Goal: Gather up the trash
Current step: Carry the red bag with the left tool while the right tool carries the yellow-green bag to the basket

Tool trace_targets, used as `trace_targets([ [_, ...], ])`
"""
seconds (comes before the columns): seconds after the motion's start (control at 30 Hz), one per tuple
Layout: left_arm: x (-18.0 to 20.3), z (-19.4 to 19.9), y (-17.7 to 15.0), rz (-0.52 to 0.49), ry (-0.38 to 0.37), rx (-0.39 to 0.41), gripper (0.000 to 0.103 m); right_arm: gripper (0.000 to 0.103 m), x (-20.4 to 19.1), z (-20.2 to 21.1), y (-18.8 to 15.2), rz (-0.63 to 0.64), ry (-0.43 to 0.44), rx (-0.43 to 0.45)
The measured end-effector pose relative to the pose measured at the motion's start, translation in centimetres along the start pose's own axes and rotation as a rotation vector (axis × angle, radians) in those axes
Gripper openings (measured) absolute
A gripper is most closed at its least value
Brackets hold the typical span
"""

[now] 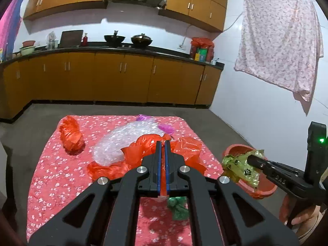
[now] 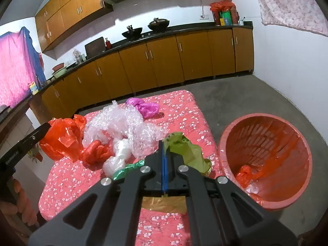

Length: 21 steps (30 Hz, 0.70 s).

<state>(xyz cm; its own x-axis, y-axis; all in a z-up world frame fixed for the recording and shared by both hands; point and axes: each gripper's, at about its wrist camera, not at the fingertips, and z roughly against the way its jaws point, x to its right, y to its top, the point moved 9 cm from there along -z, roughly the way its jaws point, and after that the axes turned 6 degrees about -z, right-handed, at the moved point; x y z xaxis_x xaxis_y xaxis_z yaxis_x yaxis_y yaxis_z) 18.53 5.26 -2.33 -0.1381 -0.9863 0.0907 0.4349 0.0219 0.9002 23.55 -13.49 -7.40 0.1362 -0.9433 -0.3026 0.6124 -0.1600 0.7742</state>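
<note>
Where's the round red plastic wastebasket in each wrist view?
Left wrist: round red plastic wastebasket at right edge, mostly hidden behind the right gripper and its yellow-green wrapper.
Right wrist: right side, seen into from above.
Shared landmark: pink floral tablecloth.

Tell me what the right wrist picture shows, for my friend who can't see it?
The right gripper is shut on a yellow-green plastic bag above a table with a pink flowered cloth. More crumpled bags lie there: orange, clear bubbly, purple. A red basket stands on the floor to the right.
</note>
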Motion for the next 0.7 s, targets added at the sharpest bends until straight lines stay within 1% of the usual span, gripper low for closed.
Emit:
trace_targets([
  [0.23,2.4,-0.9,0.6,-0.03,-0.044,0.006,0.003,0.002,2.0,1.3,1.0,-0.017,-0.028,0.035],
  [0.4,4.5,-1.9,0.9,-0.054,-0.079,0.006,0.003,0.002,4.5,2.4,1.6,-0.039,-0.065,0.062],
  [0.57,7.7,-3.4,1.3,-0.086,-0.125,-0.001,0.003,0.002,7.7,3.6,2.3,-0.076,-0.109,0.088],
  [0.7,10.8,-4.7,1.6,-0.118,-0.178,-0.007,0.003,0.002,10.6,4.3,2.8,-0.106,-0.149,0.105],
])
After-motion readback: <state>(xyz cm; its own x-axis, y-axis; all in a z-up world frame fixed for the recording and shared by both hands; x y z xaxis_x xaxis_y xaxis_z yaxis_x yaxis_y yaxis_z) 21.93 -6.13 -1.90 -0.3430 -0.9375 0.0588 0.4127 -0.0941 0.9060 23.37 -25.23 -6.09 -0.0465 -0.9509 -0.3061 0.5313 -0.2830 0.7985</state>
